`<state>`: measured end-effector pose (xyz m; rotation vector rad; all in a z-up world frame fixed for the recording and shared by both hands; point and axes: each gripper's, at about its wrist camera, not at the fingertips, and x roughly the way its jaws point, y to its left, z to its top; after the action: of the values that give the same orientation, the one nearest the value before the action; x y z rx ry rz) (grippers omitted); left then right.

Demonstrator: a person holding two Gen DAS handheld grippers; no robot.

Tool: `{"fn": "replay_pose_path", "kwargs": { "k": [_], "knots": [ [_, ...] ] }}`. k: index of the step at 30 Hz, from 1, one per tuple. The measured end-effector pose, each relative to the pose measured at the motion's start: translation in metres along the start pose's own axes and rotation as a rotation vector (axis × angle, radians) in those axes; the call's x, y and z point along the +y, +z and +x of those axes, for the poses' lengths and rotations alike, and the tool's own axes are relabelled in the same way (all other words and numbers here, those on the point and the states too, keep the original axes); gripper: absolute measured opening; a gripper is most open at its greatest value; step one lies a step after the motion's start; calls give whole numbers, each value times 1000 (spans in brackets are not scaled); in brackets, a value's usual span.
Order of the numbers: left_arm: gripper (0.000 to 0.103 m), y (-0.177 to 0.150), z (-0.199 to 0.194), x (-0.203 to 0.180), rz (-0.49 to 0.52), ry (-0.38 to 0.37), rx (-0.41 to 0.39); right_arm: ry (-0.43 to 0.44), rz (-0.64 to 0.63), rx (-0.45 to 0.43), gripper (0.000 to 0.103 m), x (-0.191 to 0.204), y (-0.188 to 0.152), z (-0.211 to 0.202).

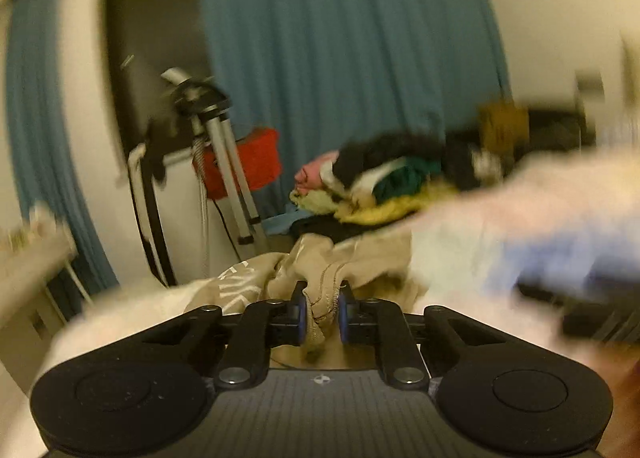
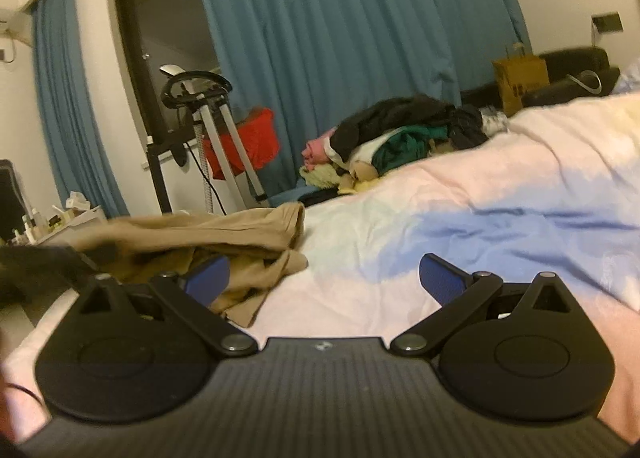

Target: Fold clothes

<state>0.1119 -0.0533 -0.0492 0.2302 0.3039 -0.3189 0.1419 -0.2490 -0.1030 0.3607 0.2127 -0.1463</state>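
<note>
A beige garment [image 1: 348, 262] with white print lies crumpled on the pale bedspread [image 1: 500, 225]. My left gripper [image 1: 322, 312] is shut on a stitched edge of this garment, which bunches up between the blue pads. In the right wrist view the same beige garment [image 2: 224, 234] lies at the left on the bedspread [image 2: 440, 217]. My right gripper [image 2: 324, 278] is open and empty, low over the bedspread, with its left finger [image 2: 208, 280] right beside the cloth. The left wrist view is blurred by motion.
A pile of mixed clothes [image 2: 396, 137] in black, green, pink and yellow sits at the far side of the bed. A metal stand [image 2: 216, 137] and a red bag [image 2: 256, 141] stand before blue curtains [image 2: 340, 37]. A cardboard box [image 2: 520, 77] stands far right.
</note>
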Motion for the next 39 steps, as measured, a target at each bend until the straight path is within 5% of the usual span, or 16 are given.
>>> {"fn": "replay_pose_path", "kwargs": {
  "k": [12, 20, 24, 30, 36, 37, 39],
  "knots": [
    [14, 26, -160, 43, -199, -212, -235, 174, -171, -119, 103, 45, 15, -86],
    [14, 9, -197, 65, -270, -286, -233, 357, -212, -112, 103, 87, 17, -121],
    [14, 4, -186, 66, -282, -300, -179, 272, -131, -53, 103, 83, 16, -96],
    [14, -7, -159, 59, -297, -306, -51, 129, 178, 42, 103, 16, 23, -61],
    [13, -7, -155, 56, -299, -271, -88, -56, 144, 333, 103, 4, -10, -23],
    [13, -7, -156, 58, -307, -257, -96, -91, 136, 352, 103, 3, -14, -20],
    [13, -6, -158, 65, -333, -234, -102, -126, 97, 248, 103, 6, -4, -33]
  ]
}}
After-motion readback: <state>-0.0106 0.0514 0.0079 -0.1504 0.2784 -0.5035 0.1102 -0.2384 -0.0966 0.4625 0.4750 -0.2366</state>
